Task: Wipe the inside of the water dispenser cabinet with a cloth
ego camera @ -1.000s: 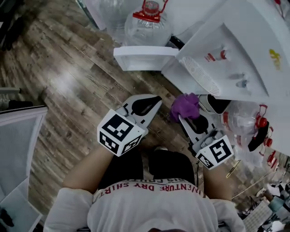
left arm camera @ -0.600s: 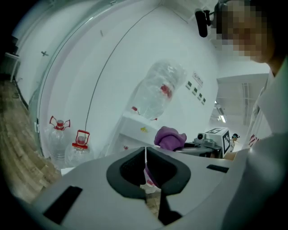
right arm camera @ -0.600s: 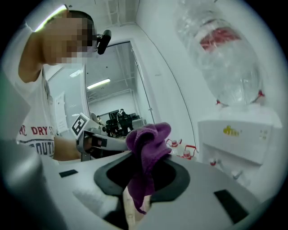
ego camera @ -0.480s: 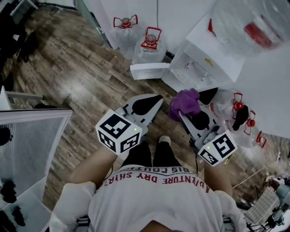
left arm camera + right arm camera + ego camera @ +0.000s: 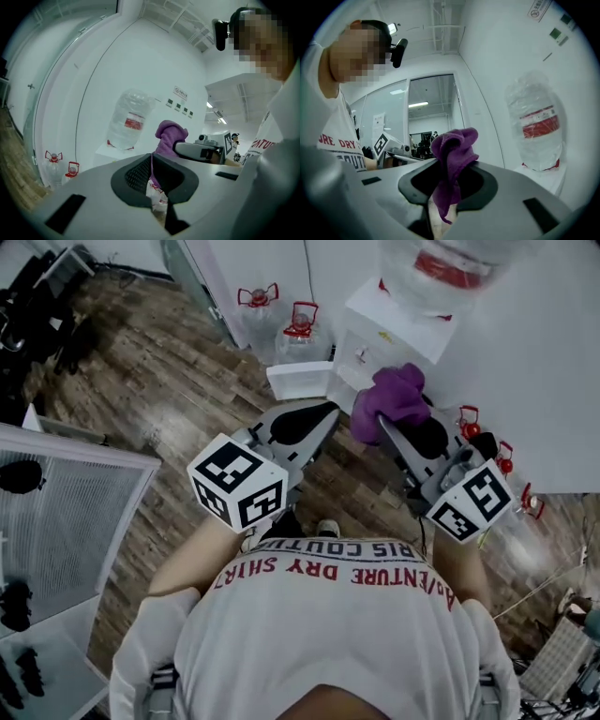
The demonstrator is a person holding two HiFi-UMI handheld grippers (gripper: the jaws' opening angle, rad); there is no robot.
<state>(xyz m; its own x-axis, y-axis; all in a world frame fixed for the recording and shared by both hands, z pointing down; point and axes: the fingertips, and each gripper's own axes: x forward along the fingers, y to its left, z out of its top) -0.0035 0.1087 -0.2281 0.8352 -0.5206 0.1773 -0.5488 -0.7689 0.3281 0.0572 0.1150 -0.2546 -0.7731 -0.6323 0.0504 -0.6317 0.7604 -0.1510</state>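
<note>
cloth (image 5: 397,396) clamped in r tool (image 5: 382,420), clear of dispenser (image 5: 386,332); l tool (image 5: 327,414) clenched empty.

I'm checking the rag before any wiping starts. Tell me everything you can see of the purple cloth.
The purple cloth is soft, fuzzy-looking fabric, bunched into a crumpled wad. The right tool is shut on it: most of it bulges past the jaws, and a tail hangs between them. It is held in the air, touching nothing else.

White shirt (image 5: 328,634) back print, upside down, "ADVENTURE DRY SHIRT"
</note>
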